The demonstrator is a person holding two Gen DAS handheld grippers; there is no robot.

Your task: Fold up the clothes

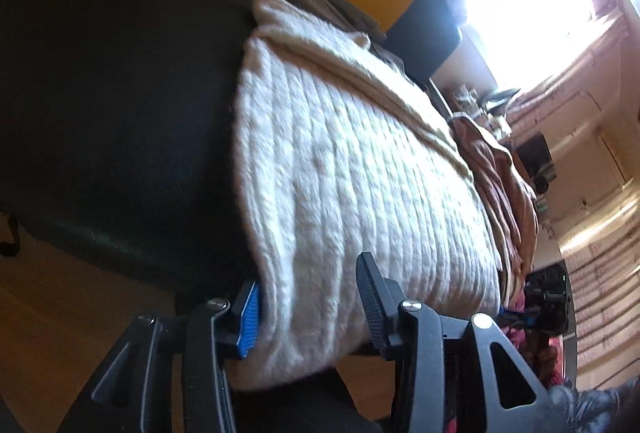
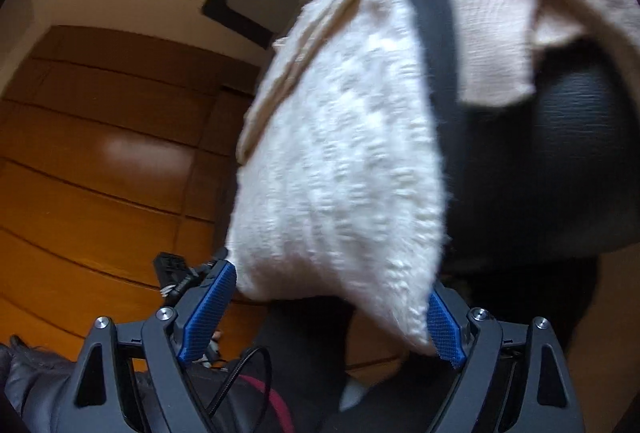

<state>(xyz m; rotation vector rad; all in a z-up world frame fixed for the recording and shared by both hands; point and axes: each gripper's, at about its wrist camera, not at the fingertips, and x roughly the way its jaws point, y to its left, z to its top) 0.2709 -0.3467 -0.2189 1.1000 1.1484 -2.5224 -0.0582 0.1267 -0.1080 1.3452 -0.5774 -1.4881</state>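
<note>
Left hand-held gripper [image 1: 310,303]: jaws about half apart, the near edge of a white knit [image 1: 360,173] lying betw. them; blue pad at 7 o'clock sits right at the knit's edge, black finger [image 1: 370,293] at 5 o'clock stands on top of the fabric w/ a gap, so no clamp seen. Right hand-held gripper [image 2: 332,307]: jaws wide apart, the knit [image 2: 340,169] hanging down betw. the two blue pads [image 2: 208,309]; its lower corners brush or lie just beside both pads, but can't tell if they press — looks loose. The knit is ribbed, cream-white, folded, draped over a black rounded surface [image 1: 120,93] w/ its front hanging off the edge; in the left wrist view it runs from 6 o'clock up toward 12. Count: 2 hand-held grippers, 1 white knit, 1 pale pink cloth [image 2: 520,13] at 1 o'clock in the right wrist view, touching the black surface and just beside the knit, 1 brownish heap of clothes [image 1: 500,173] at 3 o'clock in the left wrist view, touching the knit's far side. Wood floor [image 2: 100,153] at 9 o'clock below. Bright window [image 1: 532,9] at 2 o'clock. Right wrist view blurred.
</note>
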